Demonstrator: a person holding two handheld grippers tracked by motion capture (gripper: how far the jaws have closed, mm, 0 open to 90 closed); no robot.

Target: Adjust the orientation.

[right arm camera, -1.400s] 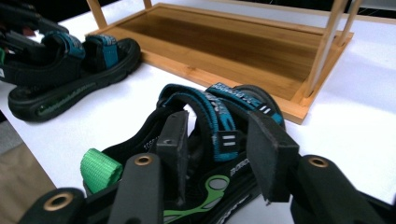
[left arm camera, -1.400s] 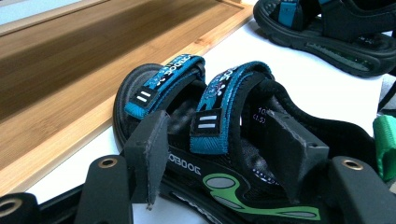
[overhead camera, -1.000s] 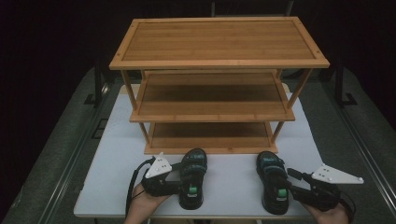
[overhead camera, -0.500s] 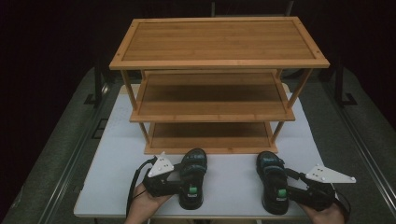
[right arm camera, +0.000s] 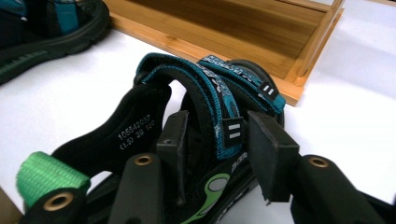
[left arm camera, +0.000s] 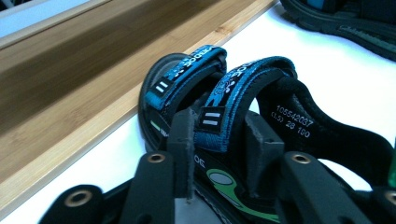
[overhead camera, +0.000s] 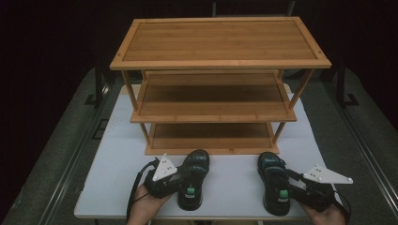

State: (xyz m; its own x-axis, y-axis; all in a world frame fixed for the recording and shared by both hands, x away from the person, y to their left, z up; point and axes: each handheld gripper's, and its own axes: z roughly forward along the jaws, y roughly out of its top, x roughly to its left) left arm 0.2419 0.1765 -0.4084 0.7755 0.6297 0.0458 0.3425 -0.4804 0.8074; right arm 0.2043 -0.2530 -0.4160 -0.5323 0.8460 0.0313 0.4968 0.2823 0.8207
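Both sandals lie on the white surface (overhead camera: 234,183) before the bamboo shoe rack (overhead camera: 216,112). My left hand-held gripper (left arm camera: 219,140) has just been closing and now pinches the left sandal (overhead camera: 191,180) by its blue strap, while my right hand-held gripper (right arm camera: 219,149), also just closing, brackets the right sandal (overhead camera: 274,187) strap with a gap at one pad. I judge that lifting now risks the right strap slipping free, because that grip is incomplete.

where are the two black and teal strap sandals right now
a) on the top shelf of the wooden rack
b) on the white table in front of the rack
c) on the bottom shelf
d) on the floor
b: both black and teal strap sandals, one and the other, sit on the white table just in front of the three-tier wooden shoe rack, whose shelves hold nothing.
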